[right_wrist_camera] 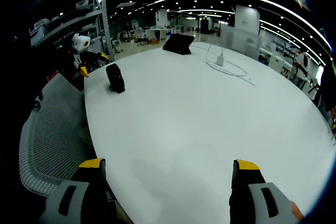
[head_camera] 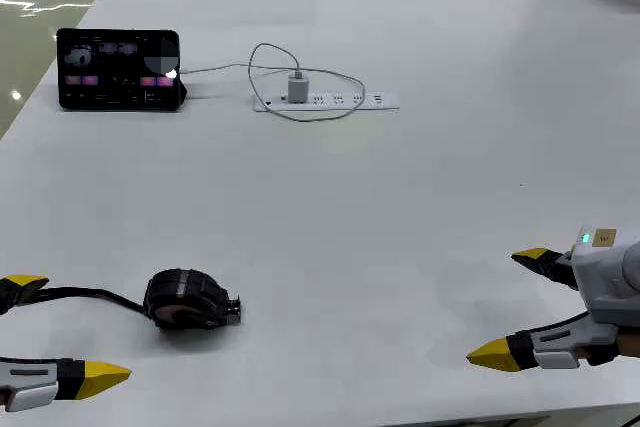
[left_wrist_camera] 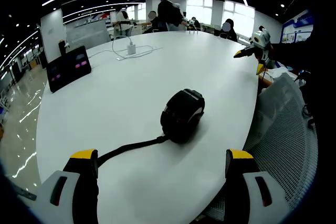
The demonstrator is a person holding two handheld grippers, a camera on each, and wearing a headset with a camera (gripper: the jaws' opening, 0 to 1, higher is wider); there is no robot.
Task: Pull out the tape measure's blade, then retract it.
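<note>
Two grippers flank the tape (head_camera: 190,299) in the head view, neither touching it, so I judge the task at its very start, with the blade not yet drawn. The tape lies on the white surface (head_camera: 400,197) at lower left, its long axis roughly left to right across the frame. A black strap (head_camera: 90,295) trails off its left end, and the small tab (head_camera: 234,309) seems to face right. The left gripper (head_camera: 85,328), lower left, has its fingers spread wide, with the strap running between them. The right gripper (head_camera: 492,307), lower right, is well apart from the tape, its fingers likewise spread and empty.

Left gripper view: the tape (left_wrist_camera: 182,114) sits centre frame, just ahead of the parted fingers (left_wrist_camera: 84,157). The strap leads back toward lower left.

Right gripper view: the tape (right_wrist_camera: 115,77) is small at upper left, far beyond the spread fingers (right_wrist_camera: 245,166).

Next, I judge, the left gripper must close on the tape while the right crosses over to pinch the tab and pull along that axis.
</note>
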